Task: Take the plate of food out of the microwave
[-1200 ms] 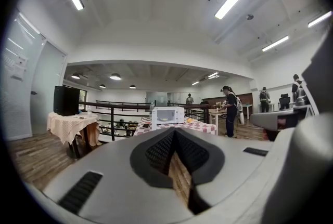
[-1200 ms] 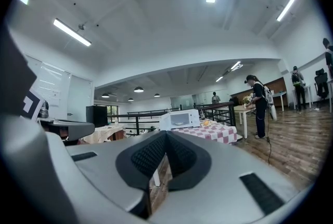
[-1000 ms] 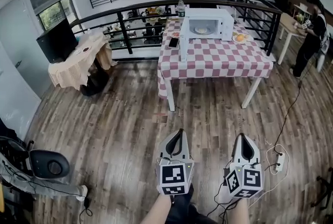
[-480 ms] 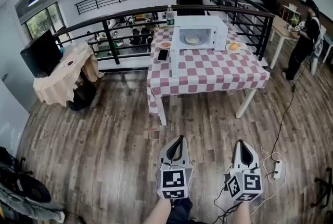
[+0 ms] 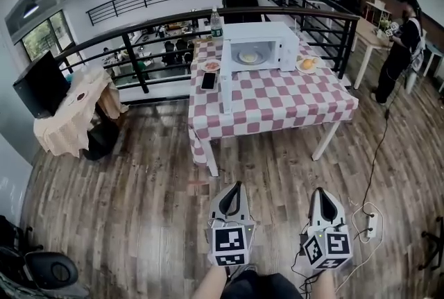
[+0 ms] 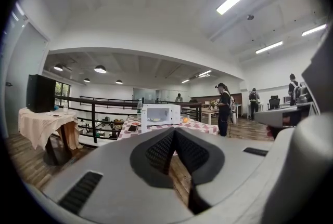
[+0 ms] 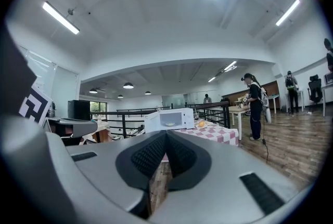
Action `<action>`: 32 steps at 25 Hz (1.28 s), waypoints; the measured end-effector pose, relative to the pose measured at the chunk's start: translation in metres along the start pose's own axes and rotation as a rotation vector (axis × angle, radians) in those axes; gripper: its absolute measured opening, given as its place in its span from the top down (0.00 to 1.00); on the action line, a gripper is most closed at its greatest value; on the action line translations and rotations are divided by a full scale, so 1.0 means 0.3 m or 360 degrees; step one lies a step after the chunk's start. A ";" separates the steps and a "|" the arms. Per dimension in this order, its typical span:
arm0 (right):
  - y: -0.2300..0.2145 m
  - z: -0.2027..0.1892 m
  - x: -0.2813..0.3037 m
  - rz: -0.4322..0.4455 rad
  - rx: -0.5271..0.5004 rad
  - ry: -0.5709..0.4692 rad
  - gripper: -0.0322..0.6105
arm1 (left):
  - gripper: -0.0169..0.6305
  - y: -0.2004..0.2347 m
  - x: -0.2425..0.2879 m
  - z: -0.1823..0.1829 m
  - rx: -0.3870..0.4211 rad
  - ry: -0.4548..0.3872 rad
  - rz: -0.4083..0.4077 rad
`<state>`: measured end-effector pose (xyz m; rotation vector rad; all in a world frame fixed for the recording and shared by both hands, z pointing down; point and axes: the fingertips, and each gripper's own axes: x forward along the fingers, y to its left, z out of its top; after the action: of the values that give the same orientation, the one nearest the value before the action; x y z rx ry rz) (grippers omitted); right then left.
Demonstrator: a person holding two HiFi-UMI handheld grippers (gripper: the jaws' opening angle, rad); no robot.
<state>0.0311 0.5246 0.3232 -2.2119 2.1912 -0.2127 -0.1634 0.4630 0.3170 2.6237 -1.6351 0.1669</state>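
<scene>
1. Head view shows a round pale plate of food (image 5: 249,57) lying flat inside a white box-shaped microwave (image 5: 265,31). The microwave stands at the far side of a table draped in a red-and-white checked cloth (image 5: 277,100). Its door is judged to be swung open on its left side.
2. The left gripper (image 5: 236,188) and the right gripper (image 5: 323,193) are held side by side over a brown wooden plank floor (image 5: 139,186), both well apart from the table.
3. Both pairs of jaws are pressed together with nothing between them, as each gripper view shows.
4. The plate lies straight ahead of the fingertips and above them. Being round, it offers no long axis to line up with. In the head view the left gripper lines up with the microwave opening a little more closely than the right. Neither is judged markedly nearer, and the whole floor gap must be closed before any reach.
5. Counted in the head view:
   - one microwave
   - one plate inside it
   - two further plates on the cloth, one to each side
   - one clear bottle (image 5: 216,21)
   - one dark phone (image 5: 207,80)
   - two grippers
</scene>
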 end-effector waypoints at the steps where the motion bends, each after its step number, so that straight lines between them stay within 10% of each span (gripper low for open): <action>1: -0.003 -0.006 0.010 -0.0005 0.0016 0.0005 0.96 | 0.93 0.009 0.007 -0.004 -0.0003 0.0004 0.0004; 32: -0.394 0.080 0.721 0.0172 0.0032 0.0062 0.96 | 0.93 -0.035 0.715 0.065 -0.0029 0.0047 0.0217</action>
<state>0.1524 0.3089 0.3301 -2.0888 2.3095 -0.2763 -0.0590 0.2743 0.3225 2.4845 -1.7966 0.1934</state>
